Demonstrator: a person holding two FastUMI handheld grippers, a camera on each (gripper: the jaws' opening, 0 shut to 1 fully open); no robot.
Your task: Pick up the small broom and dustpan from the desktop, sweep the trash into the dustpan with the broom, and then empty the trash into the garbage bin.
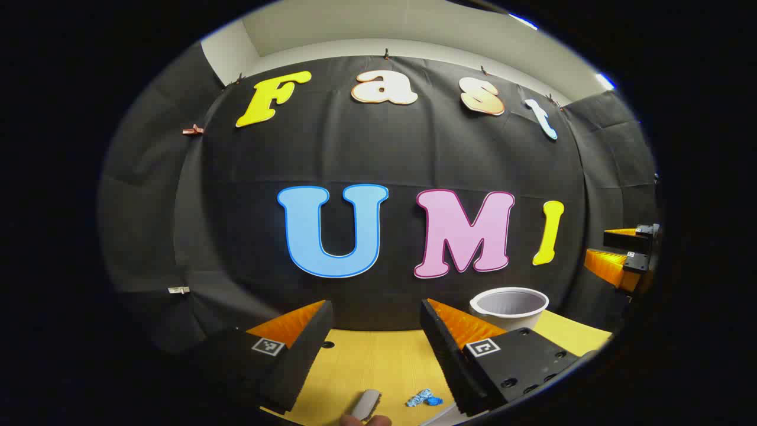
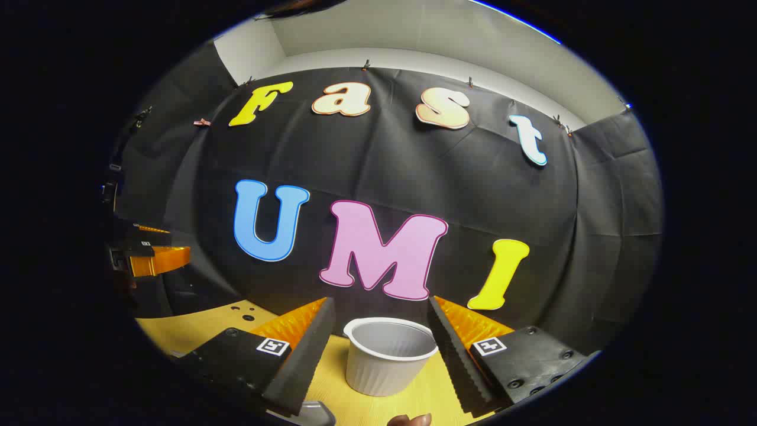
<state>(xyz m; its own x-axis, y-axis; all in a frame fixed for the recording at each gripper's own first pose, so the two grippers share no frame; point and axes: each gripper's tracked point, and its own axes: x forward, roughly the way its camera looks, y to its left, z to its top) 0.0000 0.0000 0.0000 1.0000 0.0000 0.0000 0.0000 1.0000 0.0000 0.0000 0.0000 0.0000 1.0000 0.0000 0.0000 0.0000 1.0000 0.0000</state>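
Black cloth wall (image 1: 366, 154) hangs creased across the back and both sides, clipped along its top edge. Pale wall (image 2: 414, 35) and ceiling above it. Yellow wood-grain table (image 1: 378, 361) below, small holes near its back edge.

Ribbed matt white plastic bin (image 2: 390, 355) btwn right gripper's (image 2: 378, 349) fingers, on smooth matt yellow woodgrain desktop (image 2: 437, 396); blue crinkly wrapper (image 1: 423, 399).
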